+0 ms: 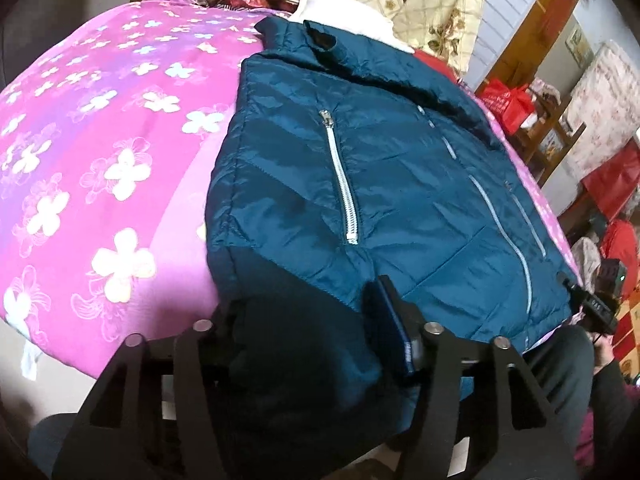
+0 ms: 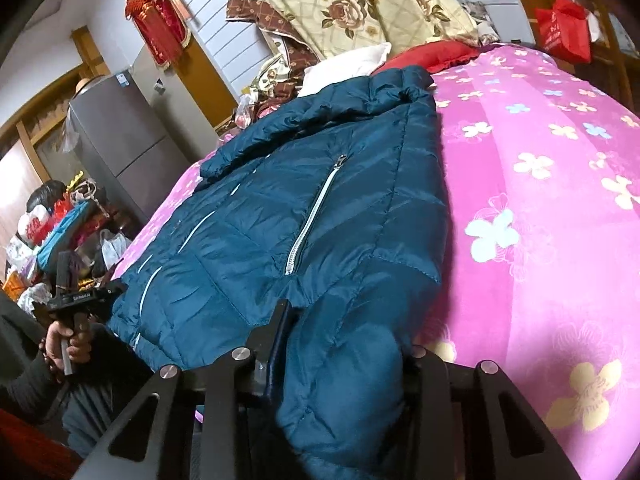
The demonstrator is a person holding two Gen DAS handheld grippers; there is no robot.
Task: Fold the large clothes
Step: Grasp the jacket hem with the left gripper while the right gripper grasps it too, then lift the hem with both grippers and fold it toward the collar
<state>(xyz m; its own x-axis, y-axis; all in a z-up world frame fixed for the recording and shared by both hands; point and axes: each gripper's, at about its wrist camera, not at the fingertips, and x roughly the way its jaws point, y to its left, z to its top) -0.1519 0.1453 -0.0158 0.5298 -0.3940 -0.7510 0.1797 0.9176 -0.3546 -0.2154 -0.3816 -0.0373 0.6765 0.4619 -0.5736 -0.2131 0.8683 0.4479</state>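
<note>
Lying on a pink flowered bedspread (image 1: 100, 152), the teal jacket (image 1: 360, 184) spreads front up, hem toward the camera. The left gripper (image 1: 304, 320) straddles a hem corner, jaws apart around the fabric; whether the pads press it I cannot tell. Red bags (image 1: 508, 104) hang at right.

From the right wrist, the right gripper (image 2: 344, 344) straddles the opposite corner likewise. A grey fridge (image 2: 124, 148) and a red hanging ornament (image 2: 158, 16) stand left; its writing is unreadable.

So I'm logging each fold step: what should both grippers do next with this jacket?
Probably lift the hem corners toward the collar: the teal puffer jacket lies flat on the pink floral quilt, its hem between the left gripper and right gripper fingers.
</note>
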